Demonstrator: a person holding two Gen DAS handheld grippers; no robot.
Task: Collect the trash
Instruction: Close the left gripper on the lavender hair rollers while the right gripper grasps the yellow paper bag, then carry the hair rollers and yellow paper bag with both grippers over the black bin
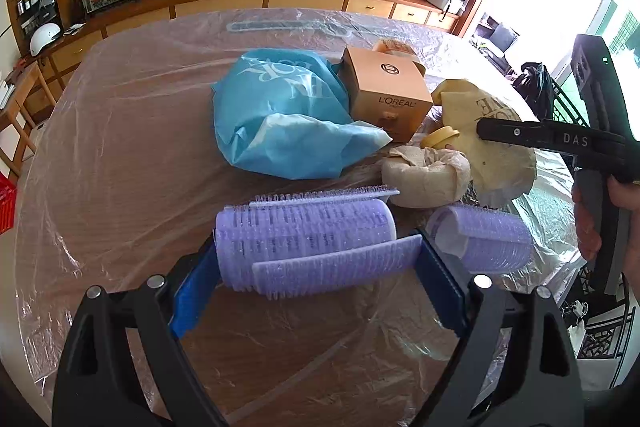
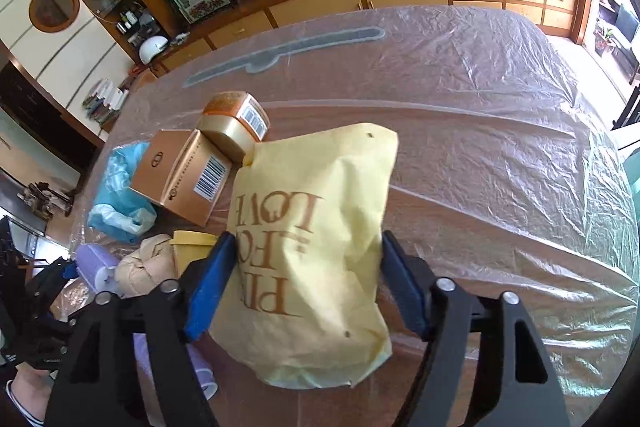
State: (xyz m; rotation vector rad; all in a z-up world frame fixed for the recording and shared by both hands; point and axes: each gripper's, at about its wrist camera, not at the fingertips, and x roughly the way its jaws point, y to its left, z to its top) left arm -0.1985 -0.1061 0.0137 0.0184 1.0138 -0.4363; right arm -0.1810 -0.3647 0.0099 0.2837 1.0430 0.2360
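Two grabs, nothing binned: your left hand-held gripper [image 1: 320,259] clamps the purple roller [image 1: 306,235], your right hand-held gripper [image 2: 306,281] straddles the yellow bag [image 2: 312,247], grip unclear; blue bag [image 1: 280,111] waits at twelve o'clock.

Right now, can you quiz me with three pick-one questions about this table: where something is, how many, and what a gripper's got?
1. The L'Oreal box sits: A) beside the blue bag B) on the floor C) on a shelf.
2. Purple rollers in view: A) none B) two C) five.
3. Between the right gripper fingers: A) nothing B) a helmet C) the yellow bag.
Answers: 1 A, they sit side by side; 2 B, two lie next to each other; 3 C, the bag fills the gap.
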